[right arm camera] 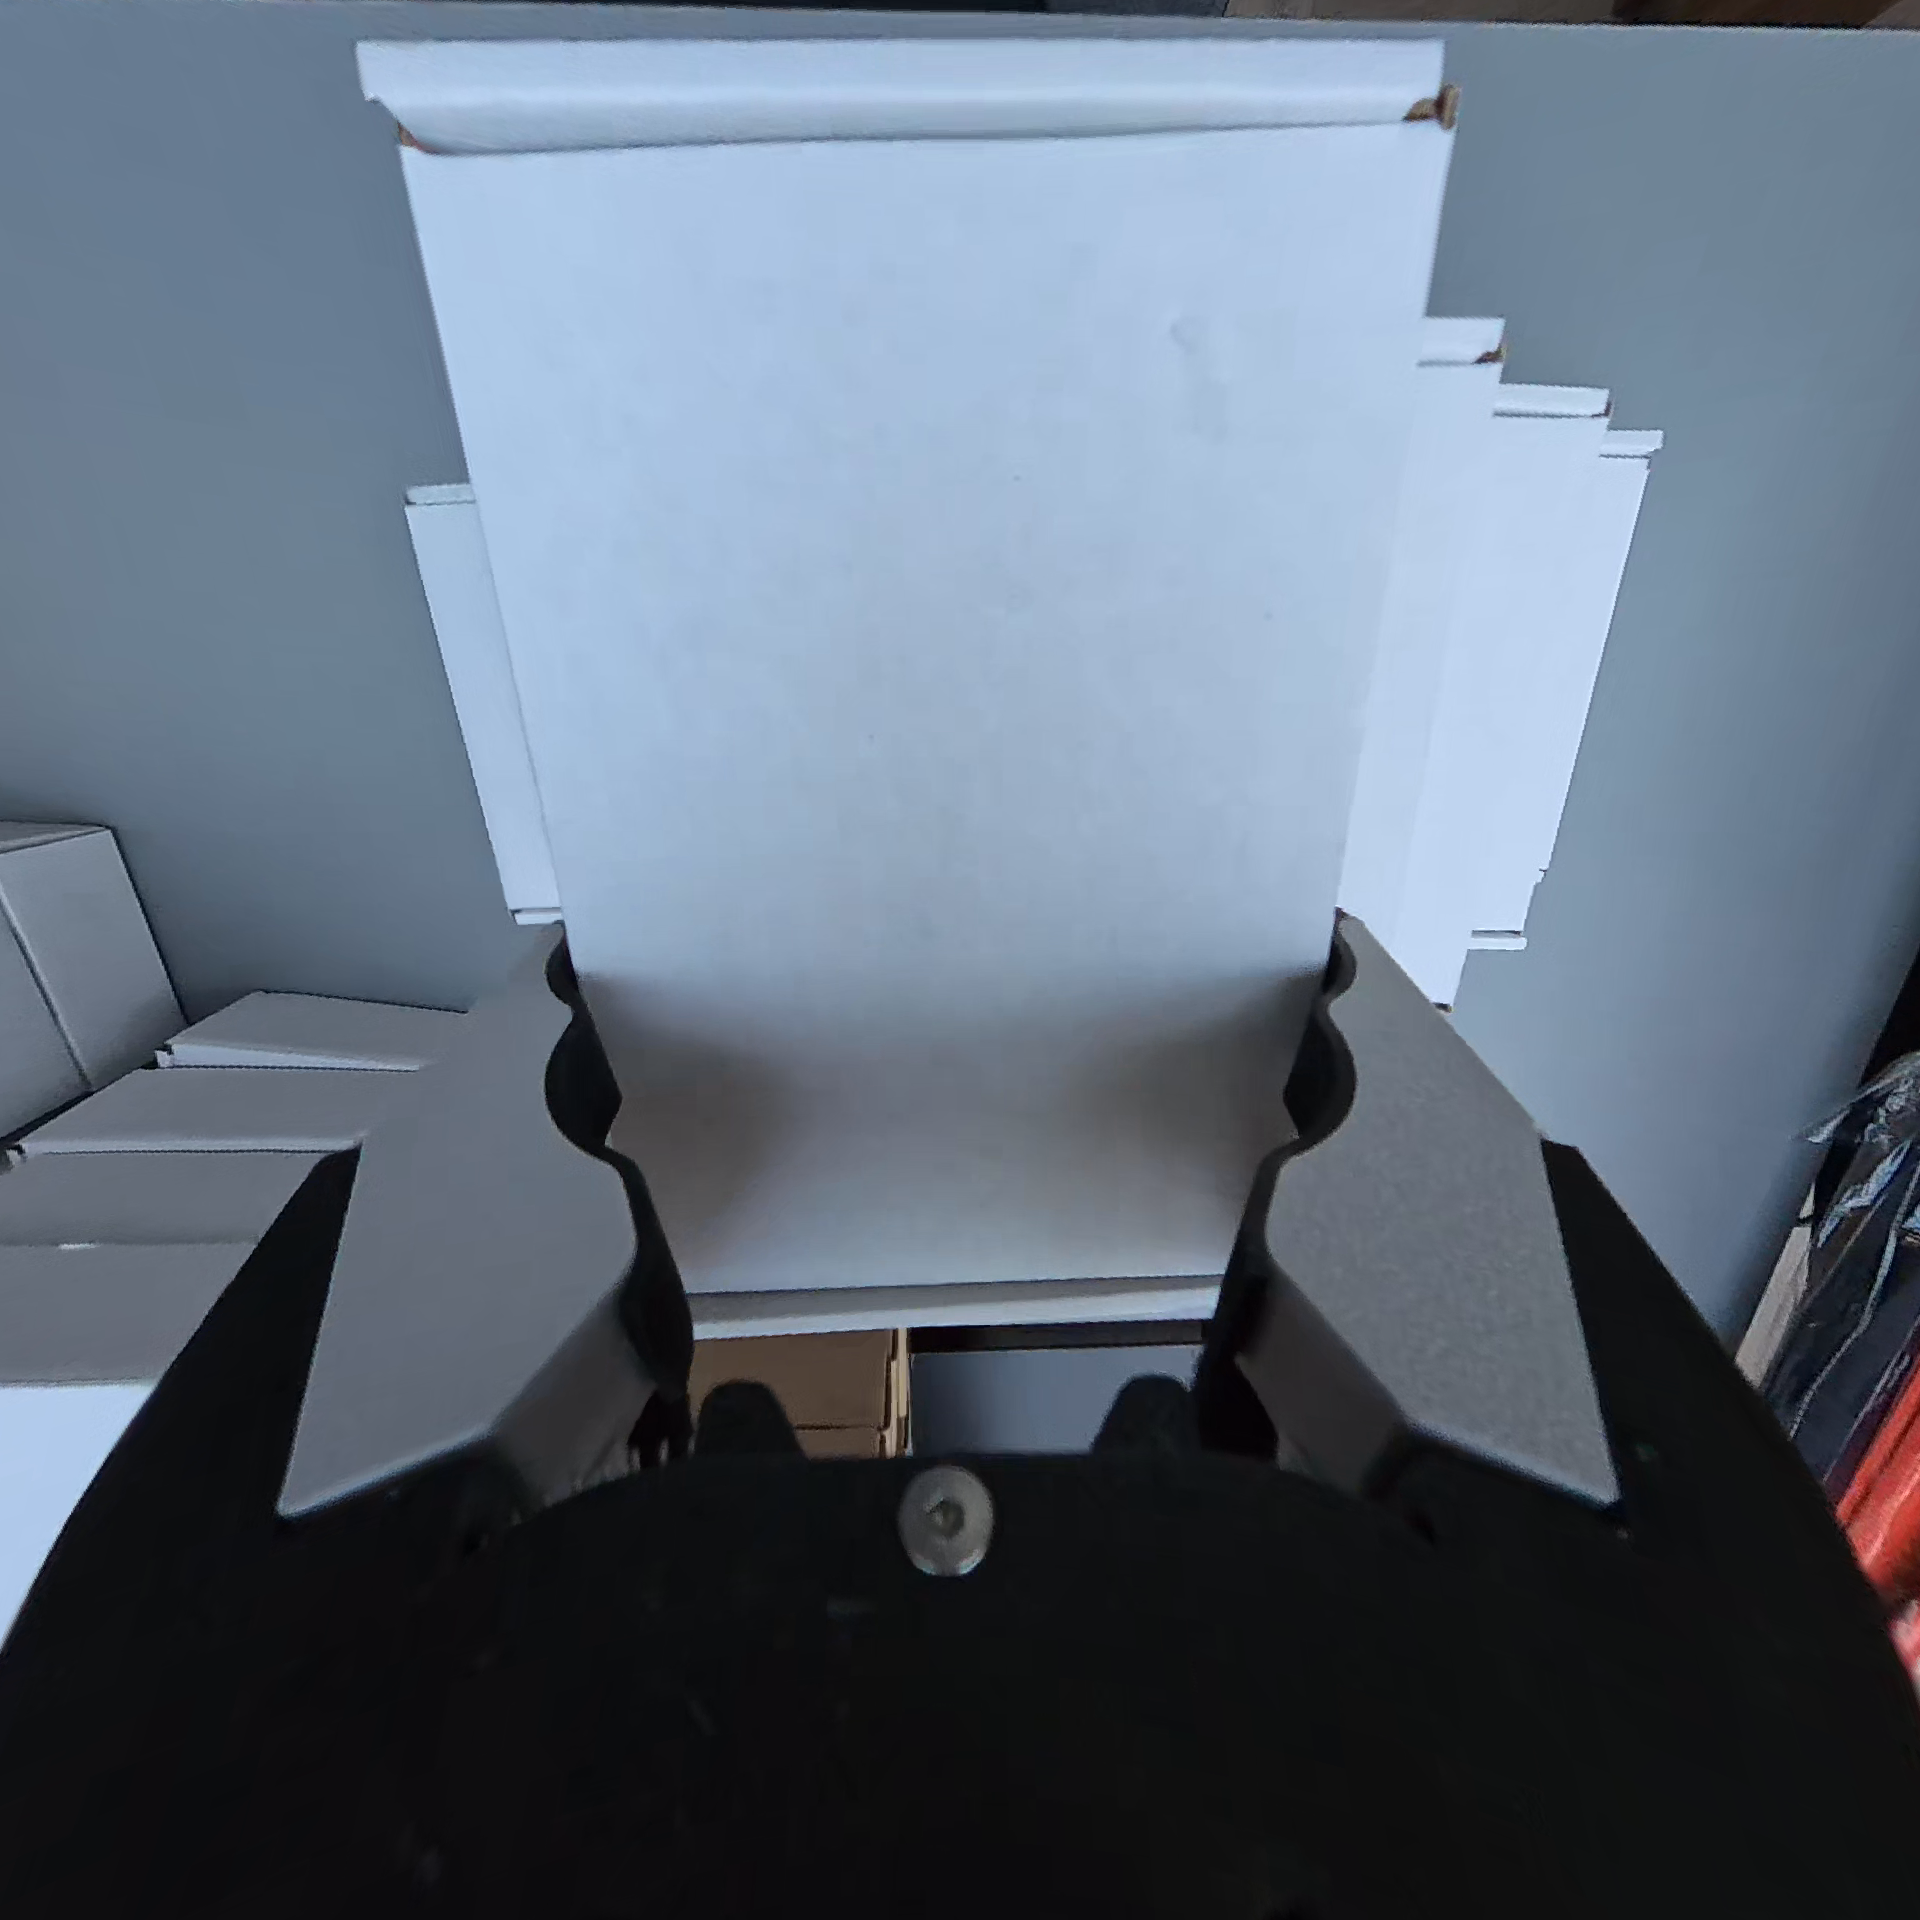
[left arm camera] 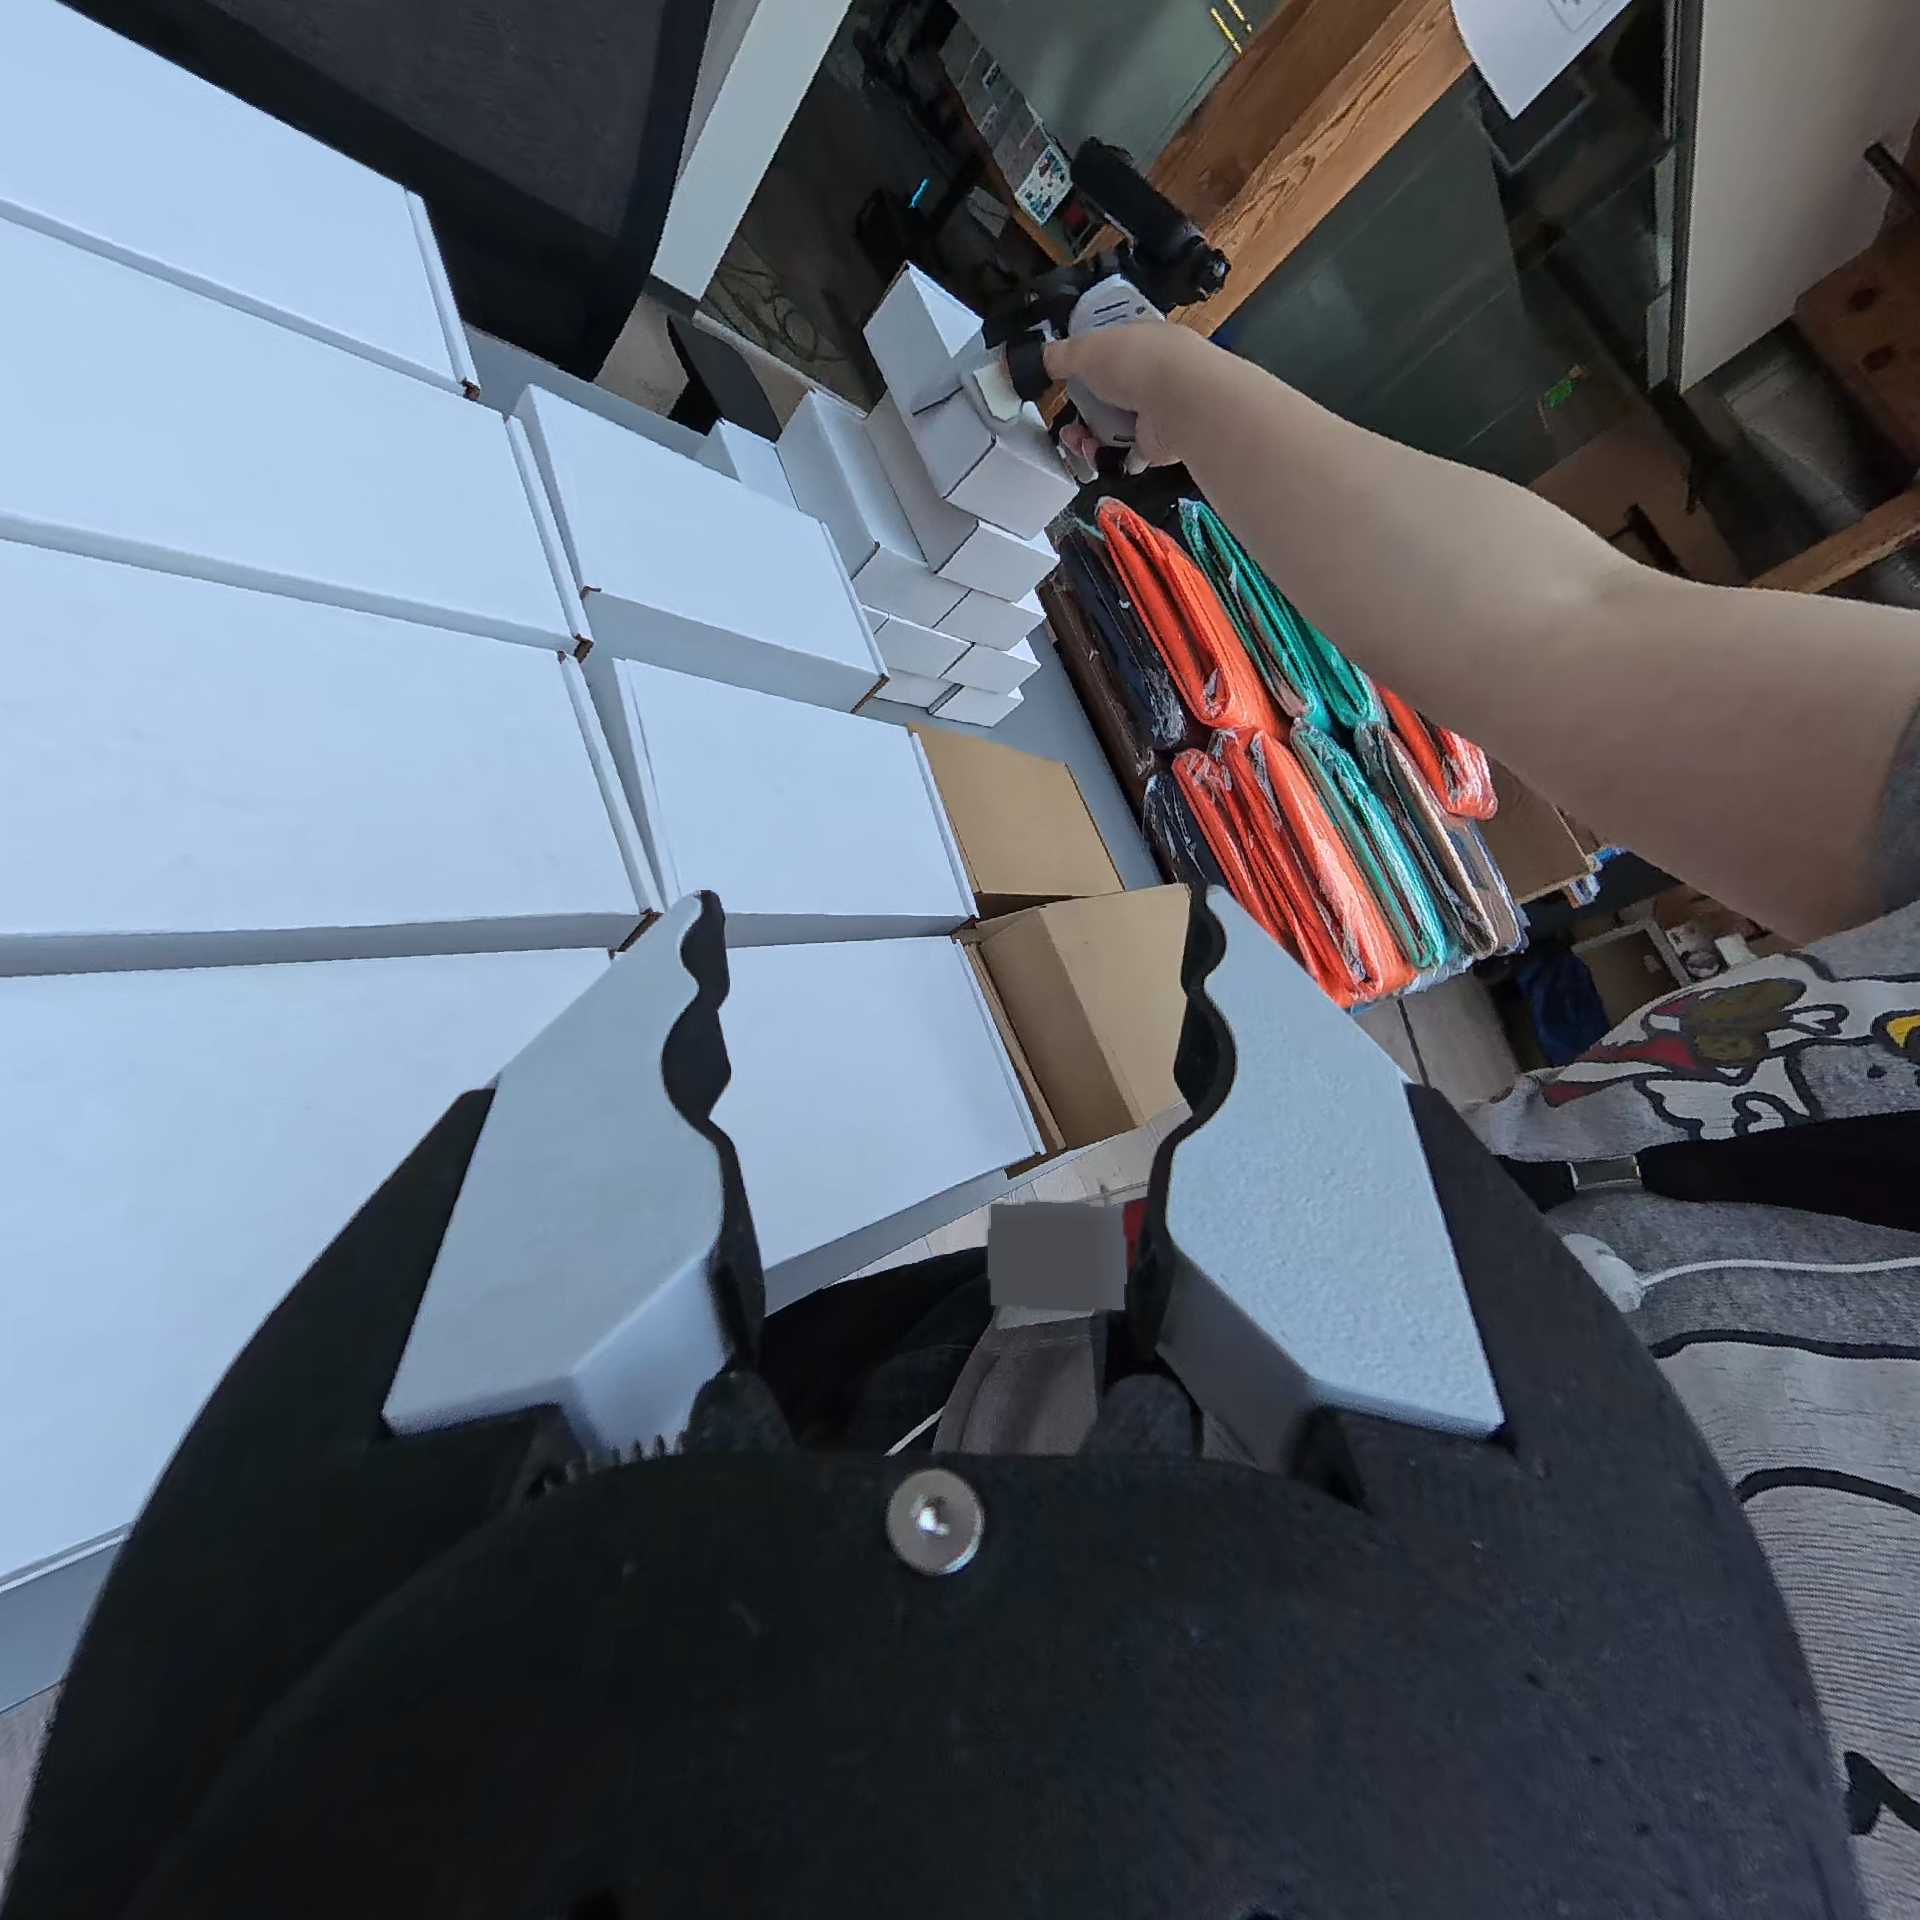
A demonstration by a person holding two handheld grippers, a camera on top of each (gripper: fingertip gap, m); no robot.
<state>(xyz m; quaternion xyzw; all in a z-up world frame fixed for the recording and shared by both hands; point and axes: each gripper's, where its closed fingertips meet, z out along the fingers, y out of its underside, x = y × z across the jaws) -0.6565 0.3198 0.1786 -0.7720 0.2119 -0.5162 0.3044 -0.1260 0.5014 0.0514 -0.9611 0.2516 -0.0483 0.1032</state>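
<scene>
My right gripper (right arm camera: 951, 945) is shut on a small white cardboard box (right arm camera: 935, 582), with a finger pressed against each long side. The box sits over a stack of like white boxes (right arm camera: 1507, 675), whose edges show beneath it at the right. In the left wrist view the right gripper (left arm camera: 997, 379) holds this box (left arm camera: 920, 332) at the top of the stack (left arm camera: 966, 613), far off. My left gripper (left arm camera: 956, 914) is open and empty, hovering above large flat white boxes (left arm camera: 831, 1060) near the table's near edge.
Large flat white boxes (left arm camera: 260, 727) cover the table's left side. An open brown carton (left arm camera: 1081, 1008) stands by the table edge. Wrapped orange and teal folded packs (left arm camera: 1299, 748) lie beyond it. A person's bare arm (left arm camera: 1455, 582) reaches across. More small white boxes (right arm camera: 62, 956) sit at the left. My right fingertips sit around 55 cm from my left ones. From my left tips it is roughly 20 cm to the open brown carton (left arm camera: 1081, 1008); from my right, 45 cm.
</scene>
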